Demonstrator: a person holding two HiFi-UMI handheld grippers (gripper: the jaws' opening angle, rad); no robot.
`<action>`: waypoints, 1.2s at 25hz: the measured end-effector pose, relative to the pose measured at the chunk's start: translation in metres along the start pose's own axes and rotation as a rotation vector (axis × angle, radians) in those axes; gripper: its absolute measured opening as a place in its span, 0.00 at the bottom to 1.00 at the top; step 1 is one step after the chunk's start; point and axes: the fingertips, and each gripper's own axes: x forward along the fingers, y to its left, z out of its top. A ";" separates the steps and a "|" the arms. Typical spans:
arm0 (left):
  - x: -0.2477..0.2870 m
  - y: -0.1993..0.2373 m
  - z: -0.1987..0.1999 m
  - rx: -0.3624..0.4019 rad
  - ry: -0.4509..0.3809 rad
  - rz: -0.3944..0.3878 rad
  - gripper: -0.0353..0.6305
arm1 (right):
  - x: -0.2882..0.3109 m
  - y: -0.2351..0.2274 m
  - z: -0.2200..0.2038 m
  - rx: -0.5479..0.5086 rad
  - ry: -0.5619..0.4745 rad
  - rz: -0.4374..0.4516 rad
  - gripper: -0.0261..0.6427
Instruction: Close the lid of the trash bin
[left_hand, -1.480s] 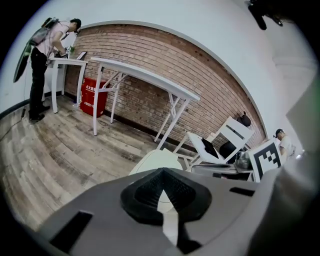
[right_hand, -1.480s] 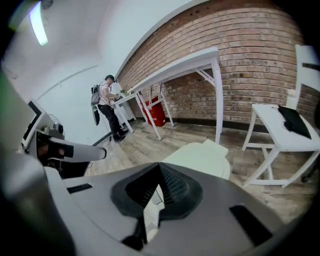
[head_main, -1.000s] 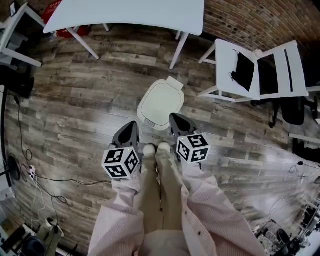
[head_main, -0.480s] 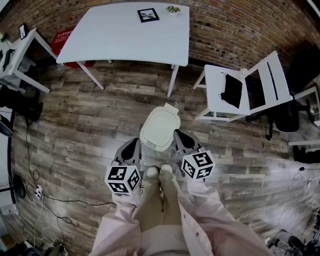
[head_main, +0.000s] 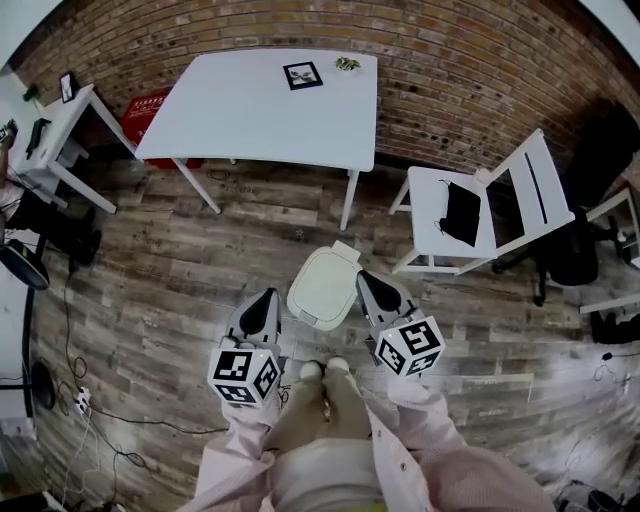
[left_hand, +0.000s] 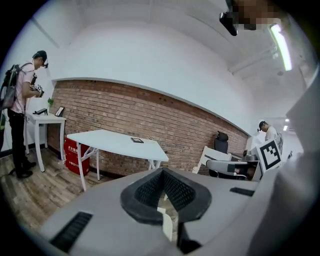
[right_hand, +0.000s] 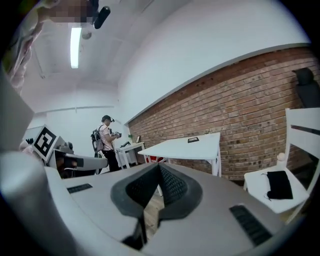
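lid: trash bin lid (head_main: 325, 288) looks flat down already
jaws: left gripper (head_main: 264, 302), right gripper (head_main: 368, 284) both pinched together, empty
risk: a stray nudge could pop it open

Trash bin (head_main: 325, 288): one, white
Tables: two, one large table (head_main: 265, 100) and one small side table (head_main: 55, 130)
Chairs: two, one white slatted chair (head_main: 435, 205) and one black office chair (head_main: 572, 255)
Red crate (head_main: 150, 108): one
Picture frames: two, one flat frame (head_main: 302, 75) on the large table and one upright frame (head_main: 67, 86) on the side table
Black pouch (head_main: 460, 213): one
Claws: two, left claw (head_main: 264, 300) and right claw (head_main: 368, 285)
Bystanders: two, a near person (left_hand: 22, 100) and a far person (left_hand: 267, 134)
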 end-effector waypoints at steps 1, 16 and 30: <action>-0.001 0.000 0.006 0.009 -0.011 0.003 0.04 | -0.002 0.001 0.006 -0.011 -0.010 0.005 0.04; -0.025 0.017 0.078 0.095 -0.162 0.080 0.04 | -0.018 -0.001 0.085 -0.108 -0.154 0.030 0.04; -0.039 0.017 0.107 0.144 -0.218 0.121 0.04 | -0.035 -0.012 0.108 -0.118 -0.195 0.009 0.04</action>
